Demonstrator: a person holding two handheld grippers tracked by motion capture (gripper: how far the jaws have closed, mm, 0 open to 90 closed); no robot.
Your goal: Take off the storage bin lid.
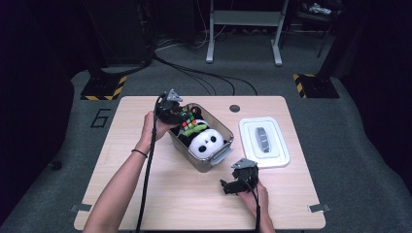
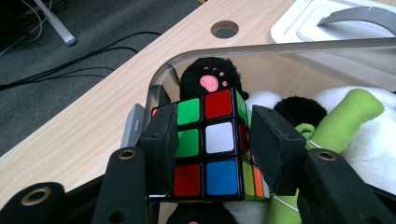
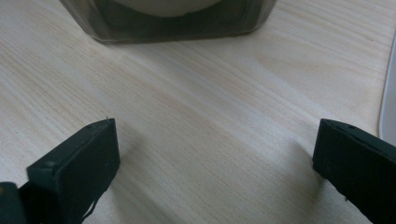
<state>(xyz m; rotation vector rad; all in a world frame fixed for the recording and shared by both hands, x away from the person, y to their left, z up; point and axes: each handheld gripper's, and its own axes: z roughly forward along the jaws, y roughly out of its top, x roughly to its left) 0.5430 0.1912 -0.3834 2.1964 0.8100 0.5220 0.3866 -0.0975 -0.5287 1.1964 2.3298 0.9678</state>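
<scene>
Black pads of my left gripper point(image 2: 212, 149) sat against two opposite sides of the cube point(image 2: 210, 144), clamped on it, inside the bin point(image 1: 226, 148) at its far-left corner. My right gripper point(image 3: 215, 158) lay slack and wide, nothing between its jaws, on bare table point(image 3: 196, 102) just in front of the bin's near end.

I judged the cube stiff and light, its glossy stickers a bit slick, and its layers liable to twist; flat faces held square across the middle row looked the safest grip. The panda point(image 1: 208, 141) under and beside it was soft, so it would give and offer no firm support.

The left gripper view showed the pads on the cube, a black paw with a pink print behind it and a green plush piece point(image 2: 345, 116) beside. The high view showed the whole bin, the panda's face and the white lid point(image 1: 264, 142) right of the bin.
</scene>
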